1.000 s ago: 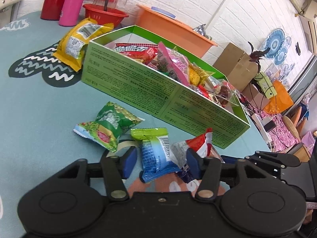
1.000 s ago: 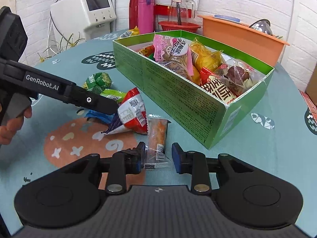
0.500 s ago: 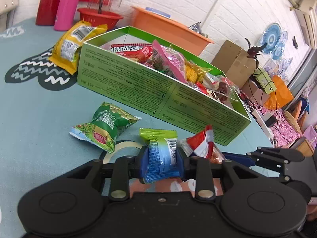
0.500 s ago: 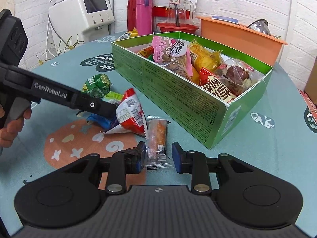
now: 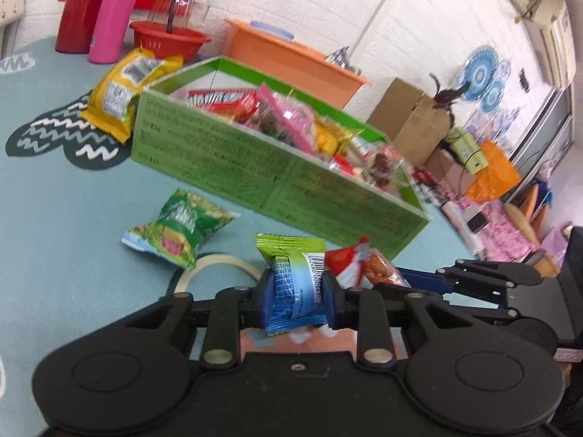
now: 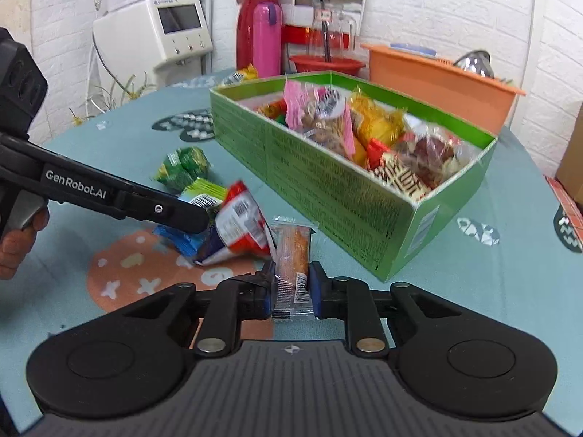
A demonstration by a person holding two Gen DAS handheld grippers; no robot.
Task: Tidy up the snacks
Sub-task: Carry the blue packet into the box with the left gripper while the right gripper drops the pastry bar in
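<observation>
Both grippers have a snack pinched right now. The left gripper (image 5: 294, 296) is squeezed onto a blue and green packet (image 5: 293, 284), holding it by the middle just above the table (image 5: 54, 189). The right gripper (image 6: 291, 289) is clamped on a clear packet with an orange stick inside (image 6: 293, 262), which points toward the near long wall of the green box (image 6: 328, 182).

The box sits toward the far side of the table and is already piled with wrapped snacks, some poking up over the rim. A red and white packet (image 6: 238, 227) lies just beside both held packets, touching the clear one on its left, so it's crowded in there. A green bag (image 5: 180, 227) lies on the table left of that cluster, partly over a roll of tape (image 5: 215, 267). A yellow bag (image 5: 125, 87) leans against the box's far left corner.

Behind the box near the far edge are an orange tub (image 6: 437, 87), a red bowl (image 5: 169, 38), a pink bottle (image 5: 114, 11) and a red flask (image 5: 78, 7).
</observation>
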